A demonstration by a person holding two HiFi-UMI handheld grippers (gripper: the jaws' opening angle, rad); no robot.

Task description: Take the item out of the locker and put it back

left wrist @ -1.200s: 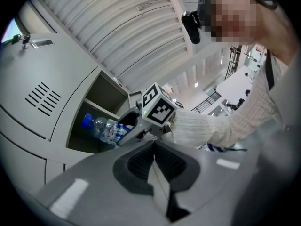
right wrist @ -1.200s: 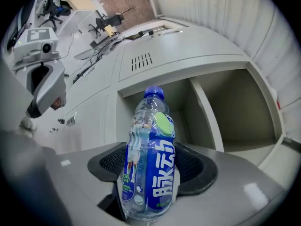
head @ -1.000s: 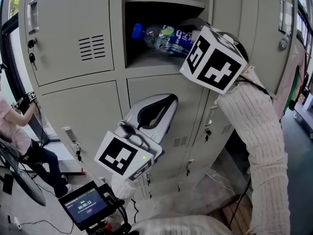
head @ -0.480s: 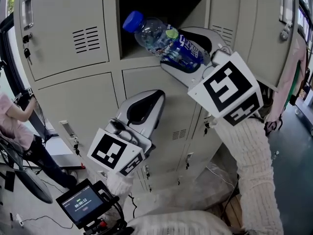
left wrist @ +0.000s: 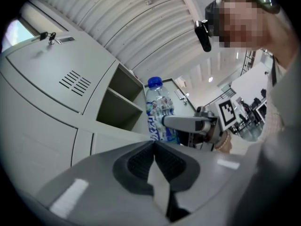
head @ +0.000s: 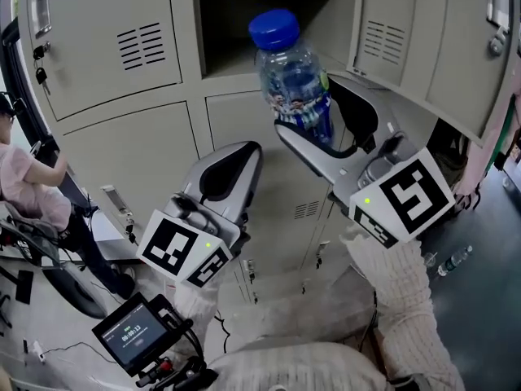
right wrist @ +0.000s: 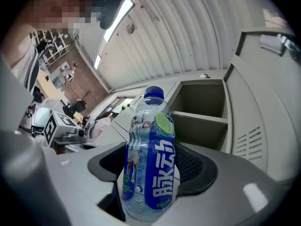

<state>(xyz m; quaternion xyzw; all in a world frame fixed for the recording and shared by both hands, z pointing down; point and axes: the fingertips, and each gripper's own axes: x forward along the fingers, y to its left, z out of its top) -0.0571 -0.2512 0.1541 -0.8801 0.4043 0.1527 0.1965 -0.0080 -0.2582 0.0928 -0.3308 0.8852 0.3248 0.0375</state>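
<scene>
Bottle (head: 293, 84) now upright, clear of locker (head: 189, 31) | right tongs (head: 316, 130) pinching it | left tongs (head: 247, 148) pressed together

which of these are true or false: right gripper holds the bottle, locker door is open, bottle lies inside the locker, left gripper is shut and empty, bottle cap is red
1. The right gripper holds the bottle. True.
2. The door of the locker is open. True.
3. The bottle lies inside the locker. False: it is held cap up in front of the open compartment.
4. The left gripper is shut and empty. True.
5. The cap is red. False: it is blue.
</scene>
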